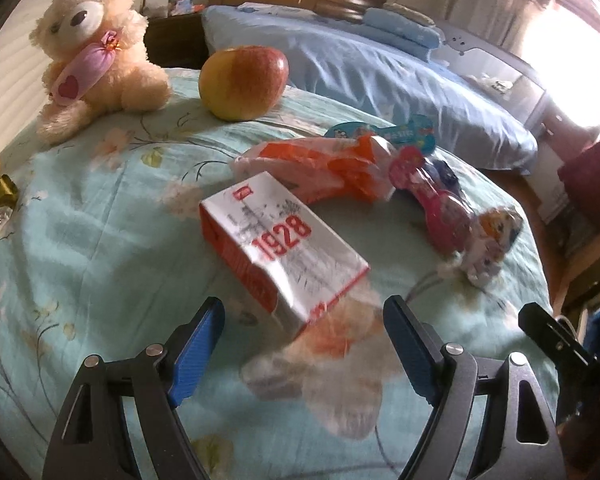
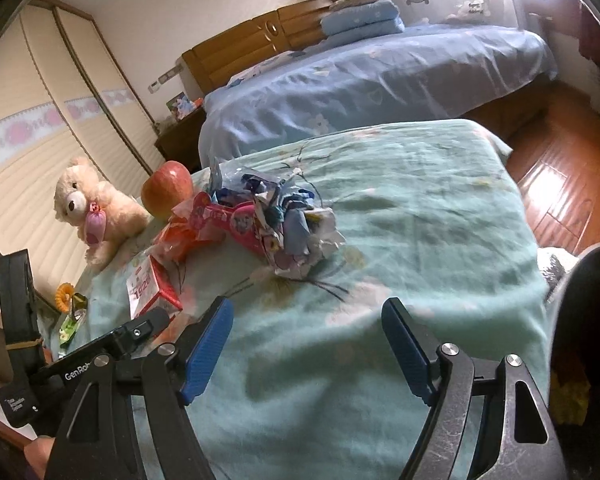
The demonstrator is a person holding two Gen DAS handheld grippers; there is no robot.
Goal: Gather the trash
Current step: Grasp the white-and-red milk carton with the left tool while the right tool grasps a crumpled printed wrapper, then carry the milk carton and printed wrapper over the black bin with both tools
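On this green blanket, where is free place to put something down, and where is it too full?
Free: the wide stretch of green blanket right of the crumpled wrappers, toward the wooden floor. Also the bare patch between the teddy bear and the red-and-white box. Crowded: around the box, orange wrapper and apple.

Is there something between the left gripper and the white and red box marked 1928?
Nothing visible blocks it. The left gripper is open, and the near corner of the 1928 box lies just ahead of its fingertips on the green bedspread. Only a blurred clear wrapper lies below, between the jaws.
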